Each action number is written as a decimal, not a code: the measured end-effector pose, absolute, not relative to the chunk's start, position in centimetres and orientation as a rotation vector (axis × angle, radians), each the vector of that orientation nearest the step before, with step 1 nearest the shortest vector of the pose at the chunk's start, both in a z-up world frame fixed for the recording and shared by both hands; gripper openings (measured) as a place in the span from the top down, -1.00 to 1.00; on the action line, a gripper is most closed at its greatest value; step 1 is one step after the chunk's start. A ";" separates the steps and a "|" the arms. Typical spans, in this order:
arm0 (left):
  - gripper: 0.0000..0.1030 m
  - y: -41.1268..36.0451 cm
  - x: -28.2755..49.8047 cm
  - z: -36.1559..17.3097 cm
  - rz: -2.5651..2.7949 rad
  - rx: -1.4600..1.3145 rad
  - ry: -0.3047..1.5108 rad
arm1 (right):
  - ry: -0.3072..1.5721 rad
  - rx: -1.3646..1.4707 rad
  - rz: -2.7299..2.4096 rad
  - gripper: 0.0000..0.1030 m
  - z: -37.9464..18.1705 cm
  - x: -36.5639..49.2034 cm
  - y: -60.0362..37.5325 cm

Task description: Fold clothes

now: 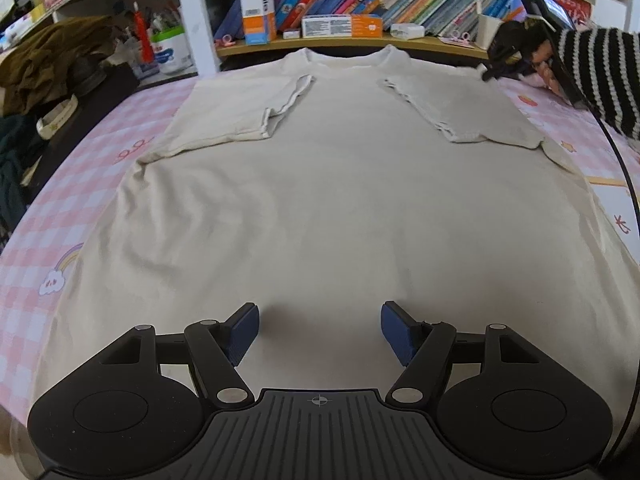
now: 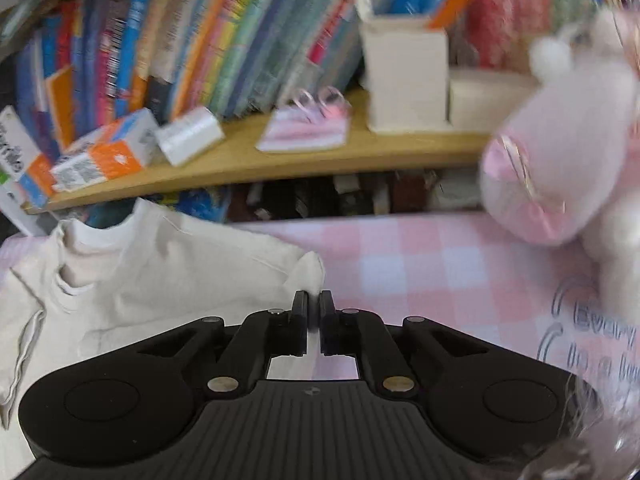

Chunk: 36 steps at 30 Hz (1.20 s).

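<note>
T-shirt (image 2: 168,280) shoulder — in right gripper (image 2: 314,300)

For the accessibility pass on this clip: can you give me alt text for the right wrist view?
The right gripper is shut on the shoulder corner of a cream T-shirt lying on a pink checked sheet. A pink plush toy sits to the right, and a wooden shelf of books runs behind.
</note>
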<state>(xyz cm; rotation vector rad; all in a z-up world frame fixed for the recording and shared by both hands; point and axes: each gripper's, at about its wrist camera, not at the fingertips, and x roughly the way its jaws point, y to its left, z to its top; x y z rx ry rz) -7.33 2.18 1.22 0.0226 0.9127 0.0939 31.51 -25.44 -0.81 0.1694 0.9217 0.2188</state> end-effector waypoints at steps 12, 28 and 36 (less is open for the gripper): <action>-0.34 3.1 -7.1 1.4 0.095 0.011 0.884 | 0.867 0.118 0.220 0.49 0.9 28.4 -26.0; -0.48 4.8 -7.0 1.9 0.071 0.030 0.806 | 0.821 -0.020 0.394 0.28 3.0 17.2 -22.0; -0.57 7.1 -7.8 2.3 0.023 0.028 0.773 | 0.761 -0.063 0.351 0.15 4.7 9.1 -20.6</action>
